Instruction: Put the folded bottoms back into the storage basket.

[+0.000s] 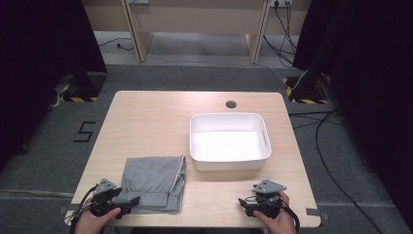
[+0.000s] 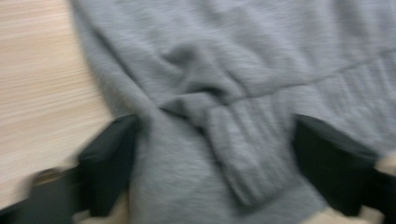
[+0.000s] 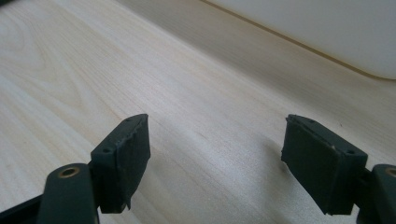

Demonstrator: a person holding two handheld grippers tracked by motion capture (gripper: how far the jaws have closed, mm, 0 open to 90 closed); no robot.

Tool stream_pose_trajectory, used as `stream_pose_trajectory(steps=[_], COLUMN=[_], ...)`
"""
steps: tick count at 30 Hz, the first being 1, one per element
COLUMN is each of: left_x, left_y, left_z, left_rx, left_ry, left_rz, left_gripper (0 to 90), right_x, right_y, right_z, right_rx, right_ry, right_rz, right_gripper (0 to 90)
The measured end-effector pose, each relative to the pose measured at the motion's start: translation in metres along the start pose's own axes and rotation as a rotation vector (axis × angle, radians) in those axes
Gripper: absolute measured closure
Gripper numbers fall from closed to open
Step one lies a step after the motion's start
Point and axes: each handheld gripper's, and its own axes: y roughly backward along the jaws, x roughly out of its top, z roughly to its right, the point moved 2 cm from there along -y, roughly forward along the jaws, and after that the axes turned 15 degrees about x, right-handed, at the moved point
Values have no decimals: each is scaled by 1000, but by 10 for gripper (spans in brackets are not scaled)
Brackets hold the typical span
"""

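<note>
Grey folded cloth (image 1: 155, 181) lies at the lower left of the high view, beside the white tub (image 1: 230, 141). It looks soft, light and floppy, so a pinch at its ribbed hem should serve best. The left gripper (image 2: 215, 154) straddles that hem (image 2: 243, 140), its jaws apart and not yet pressing. The right gripper (image 3: 217, 158) stands wide over bare table (image 3: 70, 74).

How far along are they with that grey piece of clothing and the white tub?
Early on. The grey garment already lies folded on the table, beside the empty white tub. In hand: the left gripper straddles the garment's near edge, with cloth between its jaws but no firm pinch visible. The right gripper rests open over bare wood. Probably left: lifting the garment into the tub.
</note>
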Motion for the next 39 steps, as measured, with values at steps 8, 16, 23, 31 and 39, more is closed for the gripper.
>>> stream_pose_trajectory(steps=[8,16,23,31,39], left_x=[-3,-7,-10,-8,-12], left_y=[3,9,18,18,22], left_z=[0,1,-10,-14,-12], left_rx=[-76,-73,-108,-116,-91], left_ry=[-10,-29,-72,-80,-88], left_rz=[40,68,26,17,24], left_gripper=[568,666,671,669,669], right_x=[1,4,14,48,87], right_y=[-5,-6,-14,-38,-87], right_z=[-2,-5,-16,-52,-85], right_rx=[15,16,58,148,275], right_ry=[5,14,31,45,38], right_rz=[-14,-6,5,43,76], right_gripper=[242,242,240,228,213])
